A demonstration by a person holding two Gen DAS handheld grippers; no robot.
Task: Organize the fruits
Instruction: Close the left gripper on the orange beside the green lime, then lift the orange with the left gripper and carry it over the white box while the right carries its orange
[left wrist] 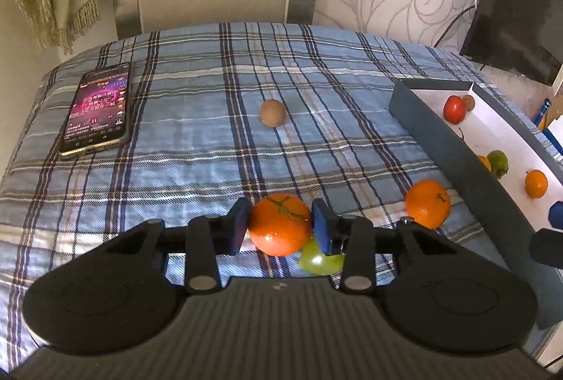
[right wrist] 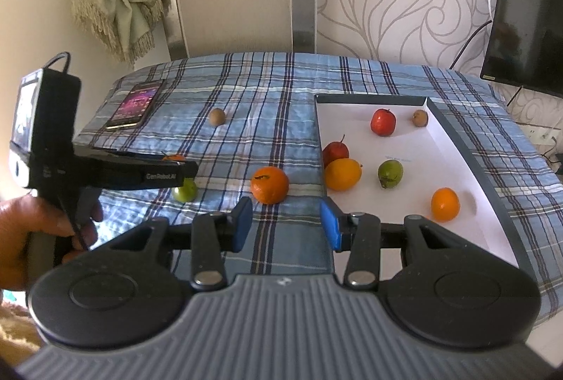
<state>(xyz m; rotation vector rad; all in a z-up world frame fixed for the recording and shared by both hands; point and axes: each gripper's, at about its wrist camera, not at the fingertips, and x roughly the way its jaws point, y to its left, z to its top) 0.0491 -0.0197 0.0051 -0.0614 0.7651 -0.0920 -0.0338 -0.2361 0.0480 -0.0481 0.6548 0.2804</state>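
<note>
Hidden: green fruit (left wrist: 322,262) partly behind left gripper's (left wrist: 279,225) pad.
Left gripper: pads clamp a smooth round orange (left wrist: 279,224), near the bed's (left wrist: 197,190) front edge.
Right gripper (right wrist: 286,227): parted, holding nothing.
Tray (right wrist: 457,133): white, dark-rimmed.

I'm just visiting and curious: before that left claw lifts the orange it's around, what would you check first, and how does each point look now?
1. Left gripper pads on both sides of the orange: ok, both blue pads press on it.
2. Green fruit beside that orange clear of the pads: cannot tell, it sits under the right pad.
3. Room in the white-lined box: ok, bare floor between the fruits.
4. Right gripper out of the way: ok, open, holding nothing, over the box's near edge.
5. Second orange on the plaid cloth: ok, apart from the grip.
6. Phone: ok, far off.
</note>
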